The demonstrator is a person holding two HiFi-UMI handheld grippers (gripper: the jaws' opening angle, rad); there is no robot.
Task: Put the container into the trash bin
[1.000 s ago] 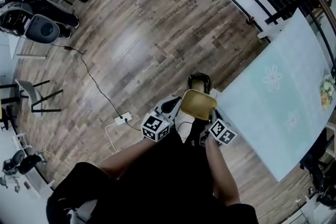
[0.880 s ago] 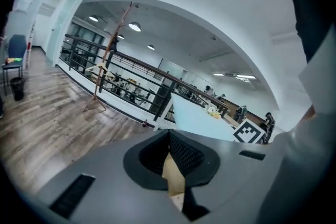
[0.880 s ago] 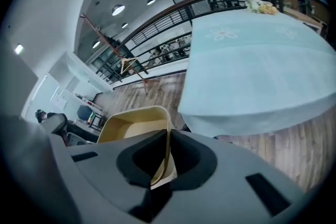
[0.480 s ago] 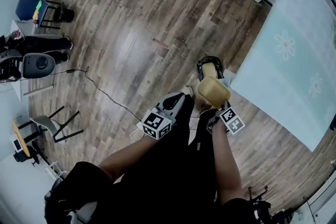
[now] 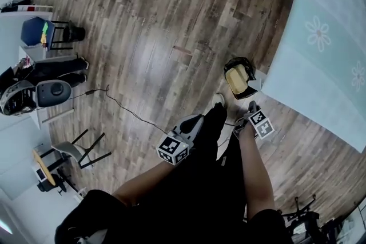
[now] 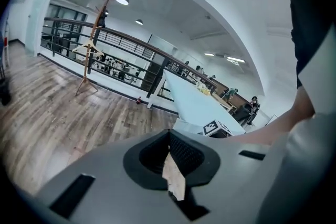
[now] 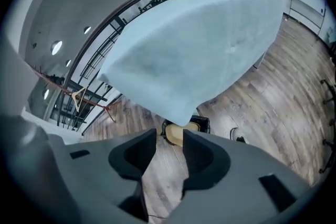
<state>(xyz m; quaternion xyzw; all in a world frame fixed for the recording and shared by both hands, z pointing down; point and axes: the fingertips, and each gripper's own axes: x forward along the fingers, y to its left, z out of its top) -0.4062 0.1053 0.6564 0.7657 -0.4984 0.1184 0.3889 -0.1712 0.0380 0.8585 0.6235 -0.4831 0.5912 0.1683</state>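
Observation:
The yellow container (image 5: 236,80) lies inside the small black trash bin (image 5: 235,61), which stands on the wood floor by the table's corner. My right gripper (image 5: 250,106) hangs just short of the bin; its jaws are opening and nothing is between them. In the right gripper view, the gripper (image 7: 169,136) shows bare floor in its gap, with the container (image 7: 177,135) in the bin (image 7: 202,123) beyond. My left gripper (image 5: 197,119) is lower left, away from the bin. In the left gripper view, its tips (image 6: 168,134) meet and hold nothing.
A table under a pale blue cloth (image 5: 320,60) overhangs the bin on the right. My legs and a white shoe (image 5: 218,100) are beside the bin. A cable (image 5: 123,108) crosses the floor at left, near chairs (image 5: 80,148) and equipment (image 5: 34,91).
The container has left my right gripper and now lies in the bin. The right gripper's jaws have parted and both hands have sunk lower.

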